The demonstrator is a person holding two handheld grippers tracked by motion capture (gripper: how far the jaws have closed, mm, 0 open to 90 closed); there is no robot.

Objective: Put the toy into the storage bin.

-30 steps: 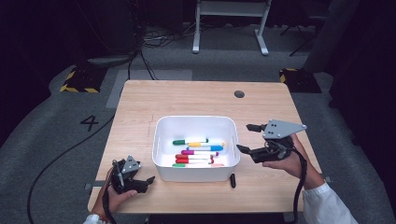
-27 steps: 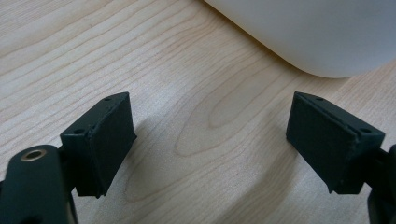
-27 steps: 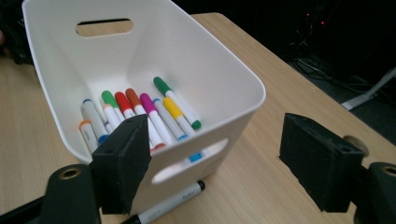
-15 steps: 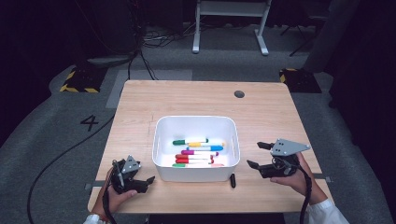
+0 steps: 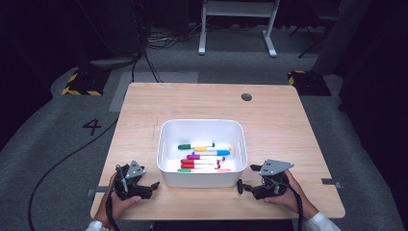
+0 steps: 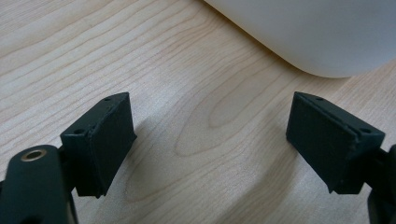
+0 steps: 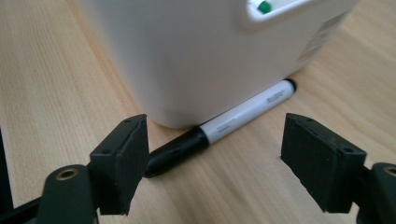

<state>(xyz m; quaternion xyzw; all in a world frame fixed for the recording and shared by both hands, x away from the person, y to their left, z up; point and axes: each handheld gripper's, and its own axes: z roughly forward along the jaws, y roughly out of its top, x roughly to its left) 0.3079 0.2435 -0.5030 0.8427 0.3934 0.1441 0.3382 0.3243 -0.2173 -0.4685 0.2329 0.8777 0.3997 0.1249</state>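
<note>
White bin (image 5: 166, 144) already holds the coloured markers (image 5: 204, 156); one black-capped marker (image 7: 224, 122) is left out on the worktop (image 5: 192, 103), lying against the bin's wall just ahead of the right hand-held gripper (image 7: 212, 170), between its wide-open jaws but not touched. Left hand-held gripper (image 6: 210, 140) sits wide and empty, bin corner just ahead of it. Left to do, I'd say: grab that marker, drop it in.
</note>
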